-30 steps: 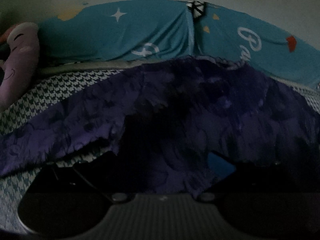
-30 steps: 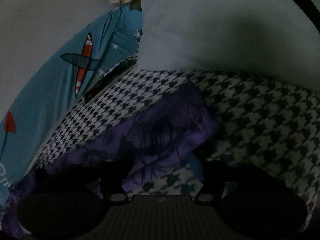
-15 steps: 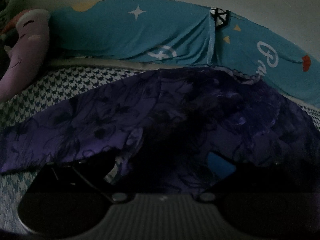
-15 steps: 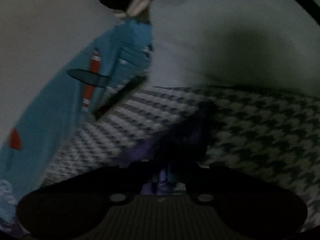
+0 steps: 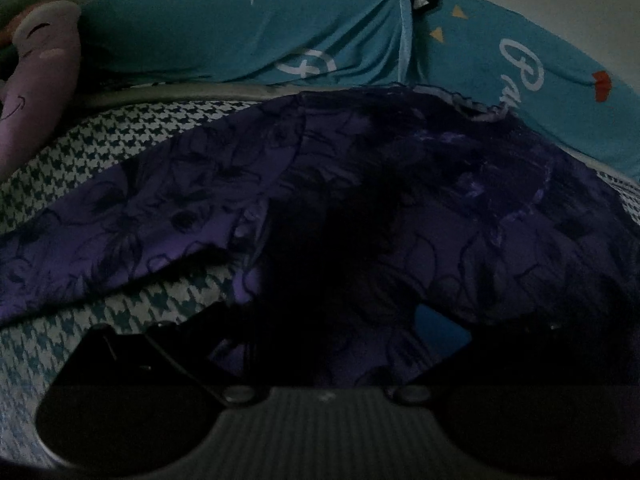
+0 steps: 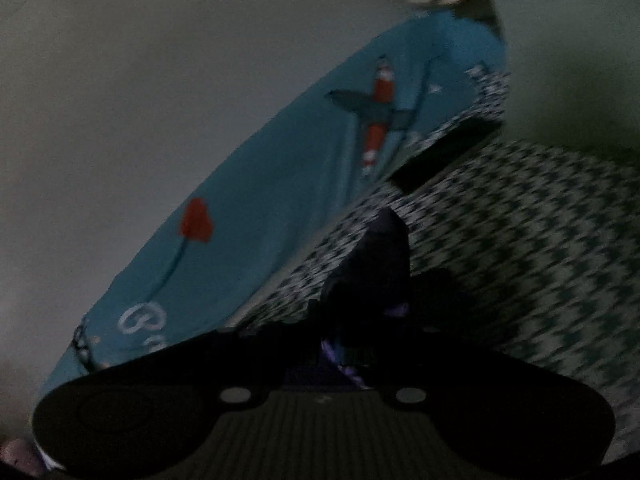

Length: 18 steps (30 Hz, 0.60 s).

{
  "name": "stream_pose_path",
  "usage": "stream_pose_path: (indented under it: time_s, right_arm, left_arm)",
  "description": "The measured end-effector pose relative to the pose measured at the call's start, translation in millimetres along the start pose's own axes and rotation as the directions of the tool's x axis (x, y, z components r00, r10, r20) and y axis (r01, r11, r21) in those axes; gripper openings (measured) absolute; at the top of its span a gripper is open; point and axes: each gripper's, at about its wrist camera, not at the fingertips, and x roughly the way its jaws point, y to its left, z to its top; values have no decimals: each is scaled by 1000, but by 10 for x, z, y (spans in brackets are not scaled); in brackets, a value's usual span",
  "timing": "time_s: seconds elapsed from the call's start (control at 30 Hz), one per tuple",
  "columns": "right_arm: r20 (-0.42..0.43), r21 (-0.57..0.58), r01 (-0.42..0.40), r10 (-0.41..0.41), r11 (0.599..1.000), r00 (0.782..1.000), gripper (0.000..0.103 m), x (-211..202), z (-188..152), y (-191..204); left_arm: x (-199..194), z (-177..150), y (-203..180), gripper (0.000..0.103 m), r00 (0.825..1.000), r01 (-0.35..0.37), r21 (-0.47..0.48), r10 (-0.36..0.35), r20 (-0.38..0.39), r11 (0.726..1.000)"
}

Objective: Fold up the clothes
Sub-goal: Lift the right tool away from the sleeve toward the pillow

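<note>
A dark purple floral garment (image 5: 280,184) lies spread and rumpled across the houndstooth bed sheet (image 5: 120,140). My left gripper (image 5: 320,320) is open low over its near part, with cloth lying between the wide-apart fingers and a blue pad (image 5: 440,330) showing on the right finger. In the right wrist view, my right gripper (image 6: 362,320) is shut on a bunched corner of the purple garment (image 6: 384,248). That corner sticks up past the fingertips, above the sheet (image 6: 520,240).
A teal printed cover (image 5: 240,40) runs along the back against the wall and shows again as the teal cover (image 6: 260,220) on the right gripper's left. A purple plush toy (image 5: 36,92) lies far left. A pale pillow (image 6: 568,60) sits at upper right.
My right gripper went from open beside the garment's edge to shut on it and has tilted up toward the wall. The garment has shifted under the left gripper.
</note>
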Motion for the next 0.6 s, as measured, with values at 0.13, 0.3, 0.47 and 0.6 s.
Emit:
stream_pose_path:
  time_s: [0.13, 0.3, 0.47, 0.6]
  right_arm:
    - [-29, -24, -49, 49, 999, 998, 9, 97, -121, 223]
    - [-56, -38, -110, 108, 993, 993, 9, 192, -269, 482]
    - [-81, -77, -189, 183, 979, 980, 9, 256, -425, 808]
    - [-111, -120, -270, 258, 955, 960, 9, 289, -581, 1106]
  left_arm:
    - [-12, -9, 32, 103, 1000, -3, -1, 3, 1, 1000]
    - [-27, -13, 123, 103, 1000, -4, -17, 4, -1, 1000]
    - [-42, -9, 227, 103, 1000, 0, -44, 0, -6, 999]
    - [-69, -9, 299, 103, 1000, -2, -54, 3, 2, 999]
